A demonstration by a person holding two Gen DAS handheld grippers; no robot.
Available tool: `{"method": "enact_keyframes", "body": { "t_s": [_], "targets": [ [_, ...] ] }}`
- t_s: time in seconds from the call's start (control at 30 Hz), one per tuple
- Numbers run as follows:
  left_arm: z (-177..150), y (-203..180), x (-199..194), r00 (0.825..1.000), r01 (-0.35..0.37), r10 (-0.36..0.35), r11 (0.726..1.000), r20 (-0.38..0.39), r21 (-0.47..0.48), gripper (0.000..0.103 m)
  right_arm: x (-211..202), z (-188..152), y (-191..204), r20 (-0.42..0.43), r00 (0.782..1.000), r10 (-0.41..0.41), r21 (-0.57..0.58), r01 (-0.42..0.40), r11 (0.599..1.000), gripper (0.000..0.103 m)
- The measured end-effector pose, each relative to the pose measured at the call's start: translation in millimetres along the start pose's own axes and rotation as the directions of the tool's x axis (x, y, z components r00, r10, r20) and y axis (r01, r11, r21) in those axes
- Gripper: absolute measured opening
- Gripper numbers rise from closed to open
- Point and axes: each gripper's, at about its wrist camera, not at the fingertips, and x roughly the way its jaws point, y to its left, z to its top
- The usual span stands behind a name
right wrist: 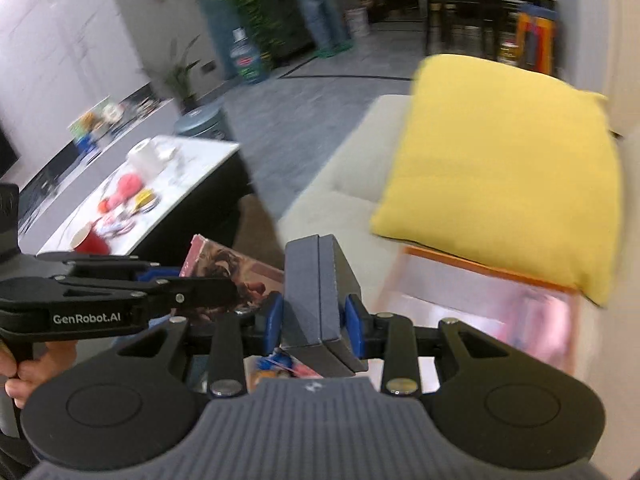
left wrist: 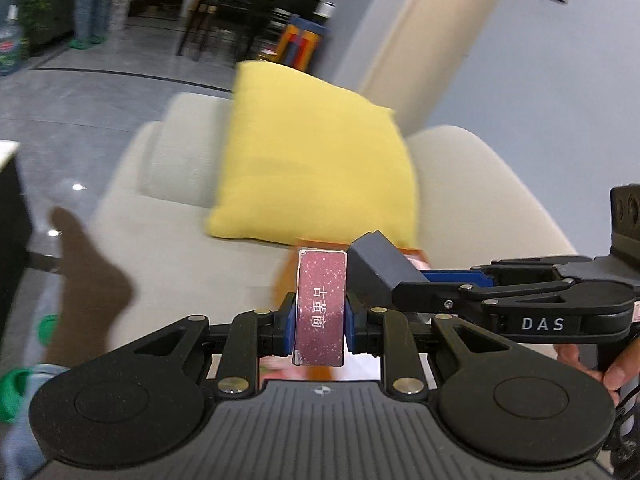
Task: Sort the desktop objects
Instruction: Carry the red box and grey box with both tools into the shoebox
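1. Your left gripper (left wrist: 320, 320) is up in the air, and its blue pads (left wrist: 289, 322) press on both sides of a red book (left wrist: 321, 306).
2. The red book stands on its end between the pads, with white letters down its edge. The jaws are only a little way apart — just as wide as the book is thick.
3. Your right gripper (right wrist: 316, 322) holds a grey box (right wrist: 320, 300). Its pads (right wrist: 354, 326) sit tight on the two sides of the box, and the jaws are a bit wider than the left ones.
4. In the left view the grey box (left wrist: 378, 268) is just to the right of the red book, very near it. I cannot tell if they touch.
5. In the right view the left gripper (right wrist: 224, 292) comes in from the left side with the red book (right wrist: 236, 276), close beside the grey box.
6. Both things hang over a pale sofa (left wrist: 180, 248). A yellow pillow (left wrist: 316, 160) leans on the sofa's back, just past the grippers.
7. An orange tray (right wrist: 480, 276) lies on the sofa seat under the pillow's low edge. It is blurry.
8. A white table (right wrist: 192, 184) stands well off to the left — it has a paper roll (right wrist: 146, 156), a red cup (right wrist: 86, 240) and small bright things on it.
9. Your hand (left wrist: 600, 364) shows at the right gripper's handle.
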Motion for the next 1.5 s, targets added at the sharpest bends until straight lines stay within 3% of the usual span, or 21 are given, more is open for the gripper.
{"method": "enact_keyframes", "body": {
  "t_s": [0.2, 0.33, 0.53, 0.77, 0.87, 1.03, 1.17, 1.43, 1.5],
  "targets": [
    [-9.5, -47.0, 59.8, 0.997, -0.003, 0.007, 0.999, -0.079, 0.045, 0.026, -13.0, -38.4, -66.5, -0.02, 0.998, -0.063, 0.161, 0.065, 0.985, 0.036],
    [-18.3, -56.2, 107.2, 0.987, -0.04, 0.045, 0.998, -0.154, 0.038, 0.026, 11.7, -65.6, -100.5, -0.049, 0.996, -0.074, 0.254, 0.084, 0.964, 0.036],
    [-27.3, -54.9, 157.8, 0.97, -0.102, 0.105, 0.995, -0.22, 0.025, 0.026, 53.7, -78.9, -137.5, -0.052, 0.997, -0.057, 0.342, 0.072, 0.937, 0.036],
    [-32.3, -60.9, 190.1, 0.951, -0.178, 0.183, 0.983, -0.248, 0.044, 0.026, 82.2, -86.2, -160.6, -0.064, 0.996, -0.059, 0.386, 0.08, 0.919, 0.036],
    [-28.8, -61.9, 198.3, 0.944, -0.229, 0.237, 0.971, -0.231, 0.061, 0.026, 76.3, -87.1, -167.4, -0.043, 0.999, -0.012, 0.395, 0.028, 0.918, 0.038],
    [-21.6, -61.2, 203.6, 0.934, -0.257, 0.26, 0.965, -0.246, 0.047, 0.026, 75.4, -89.5, -163.9, -0.034, 0.999, -0.004, 0.334, 0.015, 0.942, 0.038],
    [-21.7, -66.5, 205.6, 0.92, -0.265, 0.266, 0.963, -0.287, 0.046, 0.026, 67.2, -93.5, -156.1, -0.031, 1.0, 0.003, 0.278, 0.006, 0.961, 0.052],
    [-28.9, -74.2, 206.3, 0.901, -0.294, 0.292, 0.955, -0.32, 0.042, 0.026, 49.3, -101.9, -148.0, -0.092, 0.996, 0.001, 0.148, 0.013, 0.989, 0.052],
    [-30.5, -76.7, 208.6, 0.902, -0.292, 0.29, 0.955, -0.32, 0.043, 0.026, 52.2, -107.8, -142.0, -0.134, 0.991, -0.009, 0.107, 0.023, 0.994, 0.046]
  ]
}}
